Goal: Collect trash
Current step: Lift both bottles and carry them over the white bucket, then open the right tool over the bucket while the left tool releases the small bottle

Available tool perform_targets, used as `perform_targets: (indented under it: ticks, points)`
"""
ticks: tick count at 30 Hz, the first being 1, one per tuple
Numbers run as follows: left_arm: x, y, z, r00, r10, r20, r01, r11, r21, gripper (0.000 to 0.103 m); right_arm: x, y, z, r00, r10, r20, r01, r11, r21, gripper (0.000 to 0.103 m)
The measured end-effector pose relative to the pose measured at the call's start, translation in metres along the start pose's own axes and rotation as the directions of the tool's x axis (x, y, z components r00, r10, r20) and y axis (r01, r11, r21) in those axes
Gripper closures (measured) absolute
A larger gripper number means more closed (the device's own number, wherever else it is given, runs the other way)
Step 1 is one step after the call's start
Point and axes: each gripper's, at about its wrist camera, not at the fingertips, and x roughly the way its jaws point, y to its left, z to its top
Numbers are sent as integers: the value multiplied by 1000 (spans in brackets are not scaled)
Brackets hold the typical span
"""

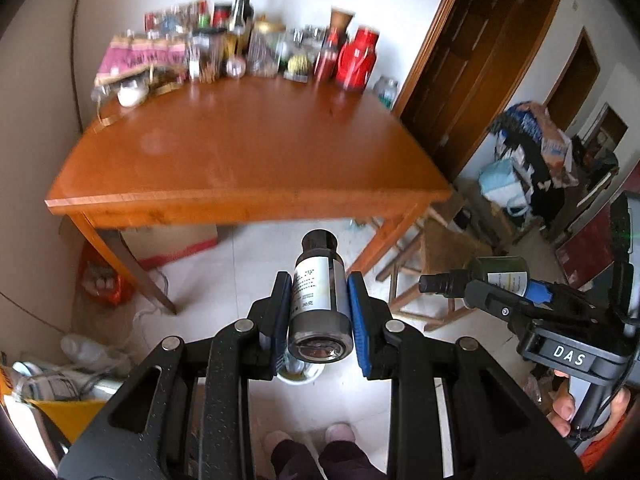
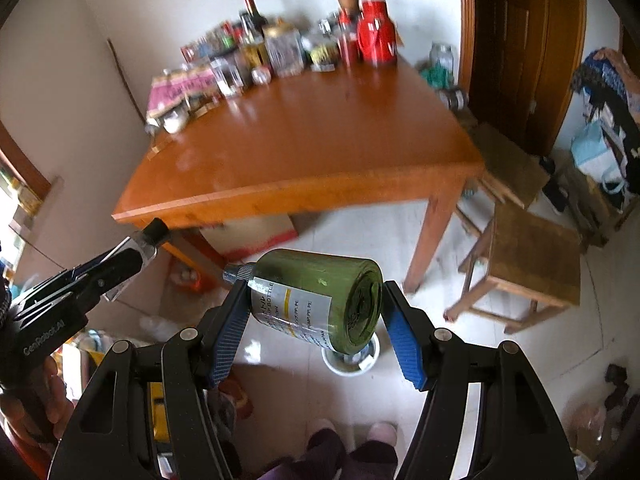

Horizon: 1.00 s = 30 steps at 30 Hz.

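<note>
- Left gripper (image 1: 319, 312): the fingers are closed on a small dark bottle (image 1: 318, 300) with a white label. The bottle lies along the fingers, its cap pointing away toward the worktop (image 1: 240, 152), its base toward the camera.
- Right gripper (image 2: 316, 316): it holds a green bottle (image 2: 320, 300) lying crosswise, neck to the left. The left finger presses near the shoulder. The right pad (image 2: 404, 344) looks just clear of the base, so the hold appears uneven; whether it touches there cannot be told.
- Both bottles are held in the air over the tiled floor, on the near side of the worktop, which carries only a cluster of jars and bottles (image 1: 248, 40) along its far edge.
- A white round container (image 2: 351, 356) stands on the floor directly below both grippers. It is judged the likely drop point, though its opening is mostly hidden.
- Lower each gripper close over the container before releasing; release one at a time.
- Deal with the green bottle first, since its grip looks least secure. Tilt it neck-down so it does not roll off the rim.
- Keep the grippers apart to avoid a collision during lowering.
</note>
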Motion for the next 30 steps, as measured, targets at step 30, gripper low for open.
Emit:
perform_targets:
  ticks: [30]
  points:
    - [233,26,-136,941,76,-329,-131,980,-148,76,215,-61,-62,954,74,-291,-97,993,-65,39]
